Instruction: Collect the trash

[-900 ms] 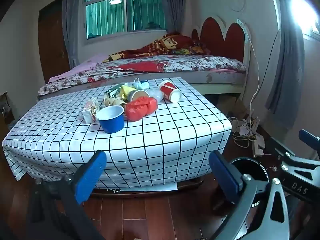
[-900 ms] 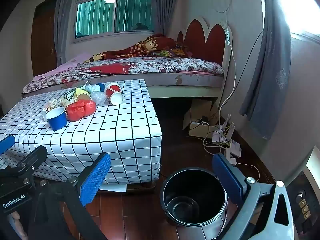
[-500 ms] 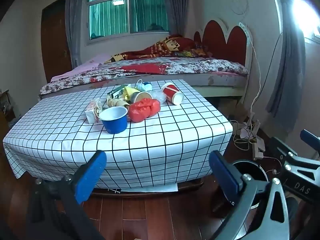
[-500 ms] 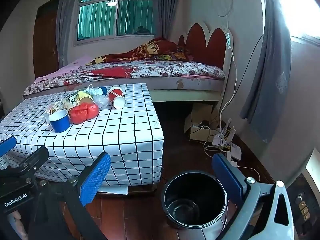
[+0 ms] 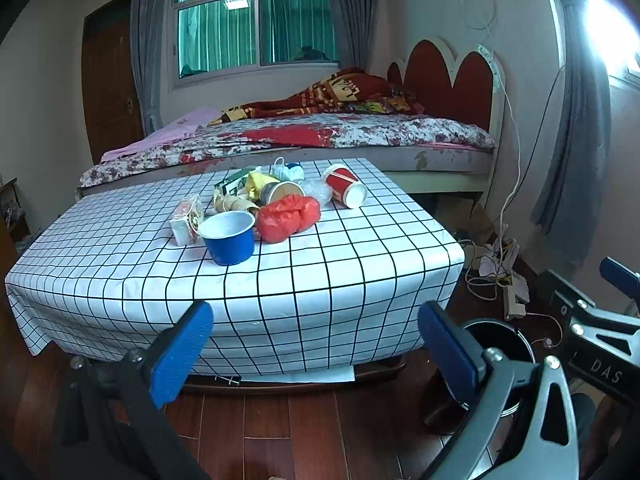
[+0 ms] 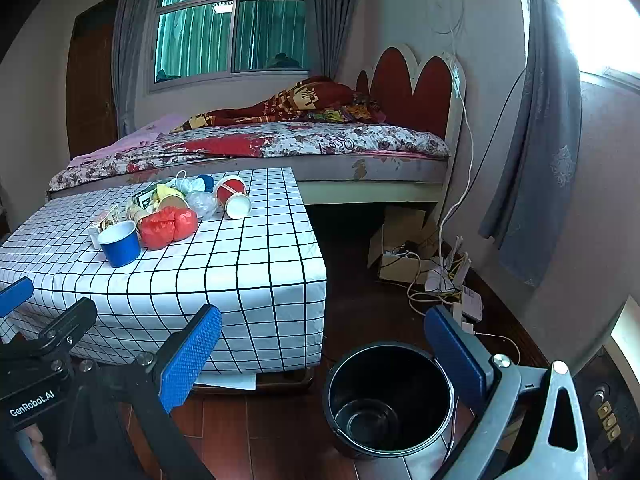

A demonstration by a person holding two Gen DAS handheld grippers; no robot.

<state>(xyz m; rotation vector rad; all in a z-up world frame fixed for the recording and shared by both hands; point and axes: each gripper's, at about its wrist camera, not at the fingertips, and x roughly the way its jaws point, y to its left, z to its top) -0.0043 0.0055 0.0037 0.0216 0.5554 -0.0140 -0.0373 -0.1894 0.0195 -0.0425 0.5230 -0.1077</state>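
A heap of trash lies on a low table with a white checked cloth (image 5: 340,272): a blue cup (image 5: 229,237), a crumpled red plastic bag (image 5: 289,217), a red paper cup on its side (image 5: 345,186), a small carton (image 5: 185,221) and wrappers. The same blue cup (image 6: 119,242) and red bag (image 6: 168,221) show in the right wrist view. A black bin (image 6: 390,398) stands on the floor right of the table. My left gripper (image 5: 316,344) is open, short of the table's front edge. My right gripper (image 6: 322,354) is open above the bin, empty.
A bed (image 5: 320,140) with a red headboard runs behind the table. Cables, a power strip (image 6: 468,300) and an open cardboard box (image 6: 400,256) lie on the wooden floor at the right wall. Grey curtains (image 6: 536,160) hang at the right.
Both views have shifted slightly: the table and bin sit a little lower in the frames. Both grippers stay open and empty.
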